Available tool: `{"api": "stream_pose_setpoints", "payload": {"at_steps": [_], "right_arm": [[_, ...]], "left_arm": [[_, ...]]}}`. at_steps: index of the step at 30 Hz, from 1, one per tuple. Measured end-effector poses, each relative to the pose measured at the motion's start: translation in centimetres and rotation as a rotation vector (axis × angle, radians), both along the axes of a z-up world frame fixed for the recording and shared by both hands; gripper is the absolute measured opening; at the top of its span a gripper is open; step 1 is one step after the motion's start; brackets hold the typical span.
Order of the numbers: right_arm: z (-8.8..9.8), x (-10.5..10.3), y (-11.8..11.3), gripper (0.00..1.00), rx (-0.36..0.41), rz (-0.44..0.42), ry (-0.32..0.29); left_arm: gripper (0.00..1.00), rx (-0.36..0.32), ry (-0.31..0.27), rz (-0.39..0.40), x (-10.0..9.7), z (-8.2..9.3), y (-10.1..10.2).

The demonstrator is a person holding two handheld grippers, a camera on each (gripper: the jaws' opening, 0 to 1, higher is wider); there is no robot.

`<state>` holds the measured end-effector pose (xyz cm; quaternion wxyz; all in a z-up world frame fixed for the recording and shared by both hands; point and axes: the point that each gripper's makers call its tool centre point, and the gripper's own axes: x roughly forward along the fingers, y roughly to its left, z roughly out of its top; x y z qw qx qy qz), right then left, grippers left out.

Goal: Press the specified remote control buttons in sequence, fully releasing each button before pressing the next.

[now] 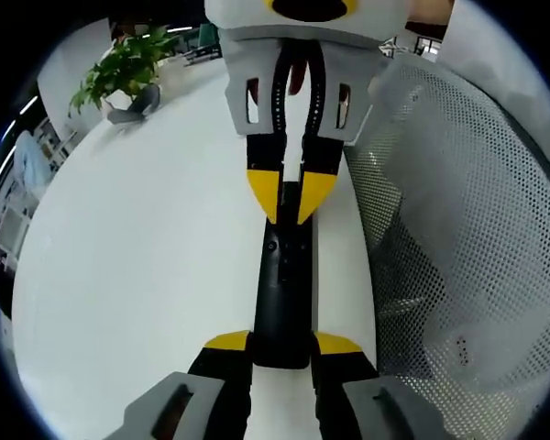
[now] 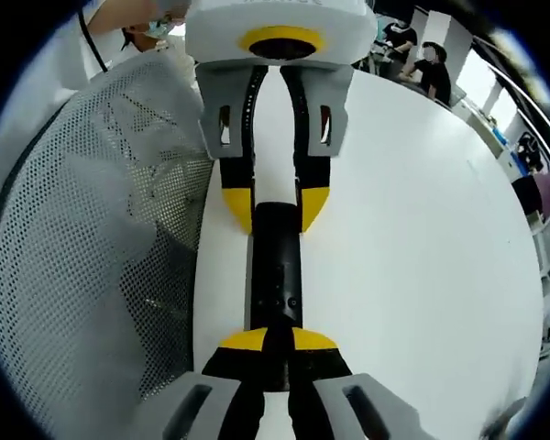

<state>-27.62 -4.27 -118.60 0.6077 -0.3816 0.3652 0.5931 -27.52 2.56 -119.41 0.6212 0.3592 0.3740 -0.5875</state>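
A long black remote control (image 1: 281,275) lies lengthwise on the white table (image 1: 147,257). My left gripper (image 1: 282,344) is shut on its near end, one yellow-tipped jaw on each side. My right gripper (image 1: 291,206) reaches in from the opposite side, its jaws almost together and its tips down on the remote's far half. In the right gripper view, the right gripper (image 2: 277,341) rests its tips on the remote (image 2: 276,266) near some small buttons. Beyond it, the left gripper (image 2: 275,209) clamps the other end.
A person's white mesh-covered sleeve (image 1: 458,238) lies along the table's edge beside the remote, and it appears again (image 2: 82,238) in the right gripper view. A potted plant (image 1: 128,66) stands at the far corner. People (image 2: 422,55) sit beyond the table.
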Motion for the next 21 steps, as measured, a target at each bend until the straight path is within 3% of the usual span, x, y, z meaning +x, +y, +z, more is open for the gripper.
{"api": "stream_pose_setpoints", "payload": {"at_steps": [2, 5, 8, 21], "right_arm": [[0.13, -0.02, 0.12, 0.05, 0.031, 0.054, -0.059], [0.11, -0.11, -0.1, 0.05, 0.061, 0.017, -0.051], [0.18, -0.02, -0.12, 0.04, 0.093, -0.022, 0.013], [-0.09, -0.2, -0.64, 0.04, 0.051, 0.003, 0.001]], "left_arm": [[0.24, 0.003, -0.001, 0.0, -0.01, -0.01, 0.0], [0.24, 0.015, -0.002, 0.0, -0.04, -0.02, -0.04], [0.24, 0.022, -0.002, -0.001, -0.02, -0.04, -0.02], [0.24, 0.019, 0.0, 0.006, 0.02, -0.03, -0.01]]}}
